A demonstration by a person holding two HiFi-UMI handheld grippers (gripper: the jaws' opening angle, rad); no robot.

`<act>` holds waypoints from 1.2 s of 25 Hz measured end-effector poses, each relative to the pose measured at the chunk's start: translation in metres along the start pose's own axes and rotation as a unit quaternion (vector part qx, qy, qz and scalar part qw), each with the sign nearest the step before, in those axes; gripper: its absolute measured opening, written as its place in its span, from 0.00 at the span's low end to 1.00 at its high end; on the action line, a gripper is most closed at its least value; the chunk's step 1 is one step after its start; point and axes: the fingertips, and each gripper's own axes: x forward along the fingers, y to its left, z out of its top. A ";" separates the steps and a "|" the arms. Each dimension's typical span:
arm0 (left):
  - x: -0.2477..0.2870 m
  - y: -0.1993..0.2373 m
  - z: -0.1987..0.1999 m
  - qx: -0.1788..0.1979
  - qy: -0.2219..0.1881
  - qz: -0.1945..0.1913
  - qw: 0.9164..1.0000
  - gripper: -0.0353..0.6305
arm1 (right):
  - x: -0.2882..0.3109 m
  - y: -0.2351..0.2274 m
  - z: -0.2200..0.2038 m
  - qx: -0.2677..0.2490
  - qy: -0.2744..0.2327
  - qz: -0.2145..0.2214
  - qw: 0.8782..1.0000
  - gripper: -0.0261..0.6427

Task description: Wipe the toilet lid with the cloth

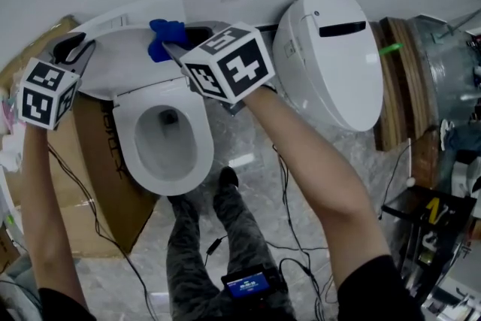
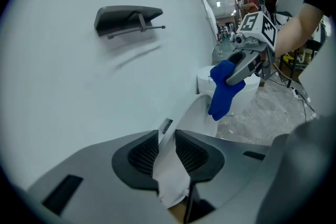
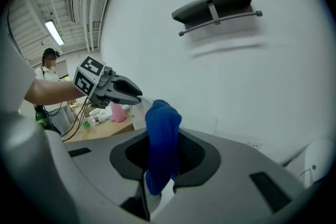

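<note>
The white toilet lid (image 1: 124, 49) is raised against the wall above the open seat and bowl (image 1: 165, 139). My left gripper (image 1: 75, 47) is at the lid's left edge. In the left gripper view the lid's edge (image 2: 170, 176) fills the gap between the jaws of the left gripper (image 2: 167, 136), and both pads touch it. My right gripper (image 1: 171, 47) is shut on a blue cloth (image 1: 164, 34) at the lid's upper right. The cloth (image 3: 161, 144) hangs bunched from the right gripper (image 3: 161, 139), and it also shows as the cloth (image 2: 223, 94) in the left gripper view.
A second white toilet (image 1: 331, 60) stands to the right with its lid down. A cardboard box (image 1: 105, 177) sits left of the bowl, and a wooden board (image 1: 398, 86) leans at the right. Cables run across the floor round the person's legs (image 1: 218, 237). A dark bracket (image 2: 128, 18) is fixed to the wall.
</note>
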 end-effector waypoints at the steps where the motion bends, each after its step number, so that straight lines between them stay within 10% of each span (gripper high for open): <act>1: -0.002 -0.002 0.000 -0.001 0.001 0.002 1.000 0.21 | 0.000 0.002 -0.002 -0.001 0.001 0.005 1.000 0.19; 10: -0.034 -0.039 -0.011 -0.013 -0.004 0.027 1.000 0.21 | -0.015 0.021 -0.033 0.003 0.011 0.036 0.999 0.19; 30: -0.113 -0.186 -0.090 0.067 -0.045 0.059 0.995 0.20 | -0.054 0.149 -0.155 0.061 0.048 -0.037 0.996 0.19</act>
